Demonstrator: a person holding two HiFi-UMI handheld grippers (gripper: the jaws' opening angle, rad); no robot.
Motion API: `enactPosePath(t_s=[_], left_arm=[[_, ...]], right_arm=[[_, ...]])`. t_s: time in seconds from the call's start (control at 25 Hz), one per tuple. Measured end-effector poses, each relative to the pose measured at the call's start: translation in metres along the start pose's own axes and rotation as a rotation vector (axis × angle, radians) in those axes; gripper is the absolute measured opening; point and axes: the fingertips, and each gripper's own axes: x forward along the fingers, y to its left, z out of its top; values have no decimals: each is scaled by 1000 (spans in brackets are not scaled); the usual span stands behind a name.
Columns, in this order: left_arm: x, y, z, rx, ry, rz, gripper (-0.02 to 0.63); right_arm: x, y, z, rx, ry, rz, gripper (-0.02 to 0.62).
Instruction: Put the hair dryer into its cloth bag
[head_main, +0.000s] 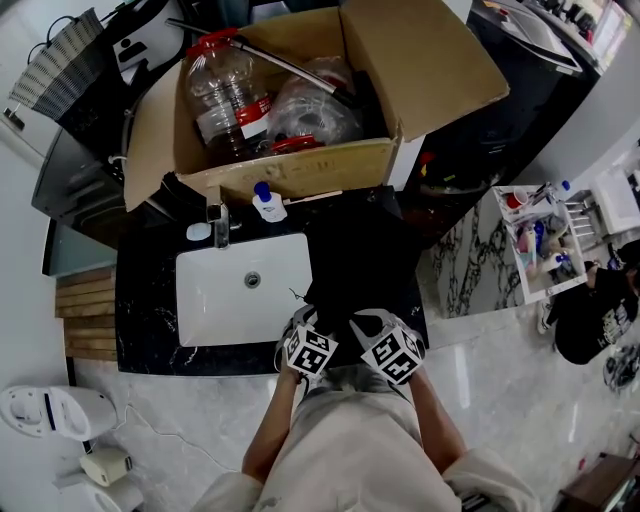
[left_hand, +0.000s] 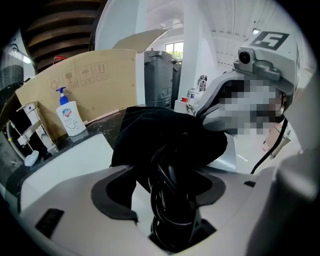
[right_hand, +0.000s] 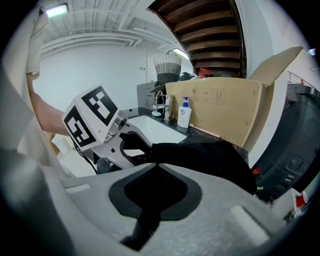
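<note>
The black cloth bag (head_main: 360, 262) lies on the black counter (head_main: 145, 300) to the right of the sink. In the left gripper view the bag (left_hand: 165, 132) bulges just ahead of the jaws, and a coil of black cord (left_hand: 170, 200) runs from it down between them. My left gripper (left_hand: 167, 176) is open around that cord; its pads stand clear of it. My right gripper (right_hand: 155, 167) is shut on the near edge of the bag (right_hand: 210, 157). Both grippers (head_main: 305, 320) (head_main: 372, 322) sit side by side at the counter's front edge. The dryer's body is hidden.
A white sink (head_main: 205, 300) with a faucet (head_main: 220, 225) lies left of the bag, and a soap bottle (head_main: 267, 203) stands behind it. A large open cardboard box (head_main: 300, 170) with a plastic jar (head_main: 225, 95) fills the back. A white rack (head_main: 540, 285) stands at the right.
</note>
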Motion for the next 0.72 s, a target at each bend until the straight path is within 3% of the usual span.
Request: enactPosePath(t_s=[0.72], left_arm=[[-49, 1, -22, -15, -43, -15, 334]], right_arm=[[0, 1, 1, -21, 2, 15, 14]])
